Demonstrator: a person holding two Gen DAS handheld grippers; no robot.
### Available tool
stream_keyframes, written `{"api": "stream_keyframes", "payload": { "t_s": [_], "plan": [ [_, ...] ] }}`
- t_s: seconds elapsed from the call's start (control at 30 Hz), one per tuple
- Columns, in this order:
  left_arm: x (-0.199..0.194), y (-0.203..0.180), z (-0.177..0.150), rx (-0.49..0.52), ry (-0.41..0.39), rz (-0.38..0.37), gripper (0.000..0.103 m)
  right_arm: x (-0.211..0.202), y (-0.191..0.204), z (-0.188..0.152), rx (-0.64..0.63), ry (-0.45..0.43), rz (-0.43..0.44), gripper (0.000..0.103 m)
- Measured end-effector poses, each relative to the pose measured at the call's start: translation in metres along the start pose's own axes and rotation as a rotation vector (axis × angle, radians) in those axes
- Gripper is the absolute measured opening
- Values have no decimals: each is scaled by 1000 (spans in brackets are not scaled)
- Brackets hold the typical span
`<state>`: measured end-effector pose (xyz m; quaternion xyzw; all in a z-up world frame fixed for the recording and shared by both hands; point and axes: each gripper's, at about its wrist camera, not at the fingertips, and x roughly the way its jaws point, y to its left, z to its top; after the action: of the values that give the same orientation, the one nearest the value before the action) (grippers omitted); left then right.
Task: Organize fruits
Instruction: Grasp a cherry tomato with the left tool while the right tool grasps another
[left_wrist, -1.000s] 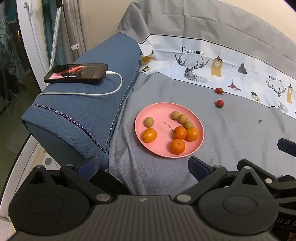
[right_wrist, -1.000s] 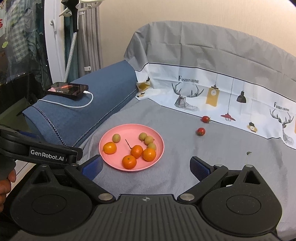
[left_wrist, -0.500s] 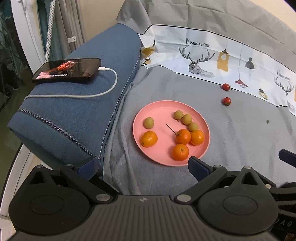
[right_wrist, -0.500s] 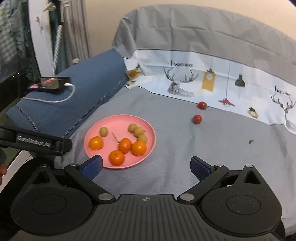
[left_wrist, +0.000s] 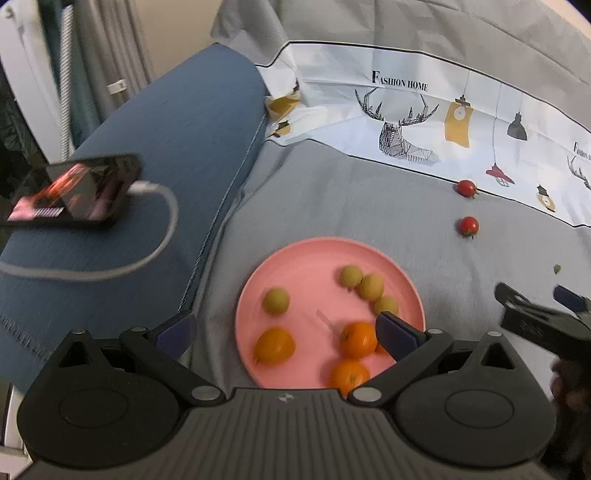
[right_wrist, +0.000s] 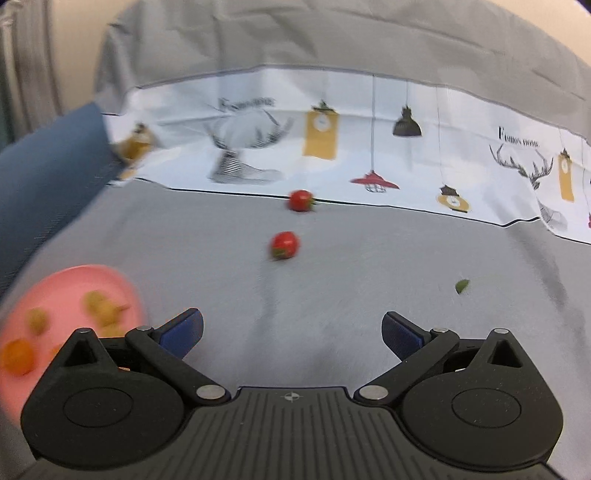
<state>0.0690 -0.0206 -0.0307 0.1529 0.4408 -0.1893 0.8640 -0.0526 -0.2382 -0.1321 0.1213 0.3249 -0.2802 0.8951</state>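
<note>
Right tongs (right_wrist: 291, 332) wide, empty, aimed at near cherry tomato (right_wrist: 284, 244) on grey sofa cover (right_wrist: 369, 266), well apart from pink plate (left_wrist: 295, 266). Left tongs (left_wrist: 286, 328) wide over plate. Advice: straddle tomato low, squeeze gently; round, likely rolls.

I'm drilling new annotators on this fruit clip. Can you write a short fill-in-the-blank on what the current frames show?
1. The pink plate holds four oranges and ____ small yellow-green fruits.
2. Two red tomatoes, near and far, lie on the ____ cloth, off the plate.
3. The phone on the blue armrest has a ____ cable plugged in.
4. The jaws of the right gripper stand ____, holding nothing.

Missing words: four; grey; white; open
</note>
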Motion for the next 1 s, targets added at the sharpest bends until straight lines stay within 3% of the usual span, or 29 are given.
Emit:
{"api": "stream_keyframes", "payload": {
  "t_s": [0.23,0.37,0.4,0.5,0.6,0.83,1.0],
  "plan": [
    [36,-13,31,-38,56,-14,103,104,-7,24,-41,-1,2,102],
    [51,-22,42,-27,62,-2,103,137,6,31,-41,9,38,100],
    [54,-26,44,-19,60,2,103,139,8,30,-47,-7,40,94],
    [62,-36,51,2,53,-2,103,138,13,28,-115,-65,49,33],
    [72,-54,62,19,41,-33,103,130,0,28,-80,-66,53,32],
    [119,-139,109,93,-29,-160,103,98,-83,13,125,-51,-202,32],
    [183,-207,150,73,50,-248,103,97,-112,-1,196,-84,-245,32]
  ]
}}
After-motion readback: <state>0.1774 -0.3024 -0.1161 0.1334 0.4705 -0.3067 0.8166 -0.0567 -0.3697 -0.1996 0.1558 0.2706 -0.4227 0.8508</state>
